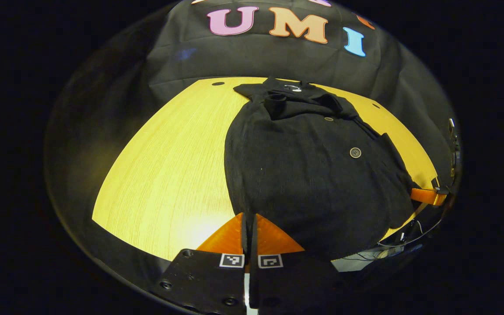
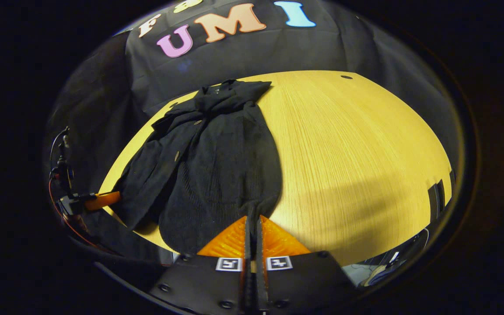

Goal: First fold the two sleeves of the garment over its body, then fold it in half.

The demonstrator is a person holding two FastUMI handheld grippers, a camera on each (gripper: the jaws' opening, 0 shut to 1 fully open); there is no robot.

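Observation:
A black buttoned garment (image 1: 304, 175) lies on the yellow wooden table (image 1: 169, 166), collar at the far end, with its sleeves bunched over the upper body. At the near hem's left corner my left gripper (image 1: 250, 216) is shut on the fabric. The right gripper (image 1: 427, 196) shows far off at the hem's other corner. In the right gripper view the garment (image 2: 217, 166) narrows into my right gripper (image 2: 253, 217), which is shut on that hem corner. The left gripper (image 2: 103, 200) sits at the garment's left edge there.
Bare tabletop (image 2: 357, 153) stretches to the right of the garment, and a wide strip (image 1: 160, 183) lies to its left. Small dark holes (image 1: 218, 83) (image 2: 346, 77) mark the far table edge. Cables (image 2: 59, 175) hang by the left gripper.

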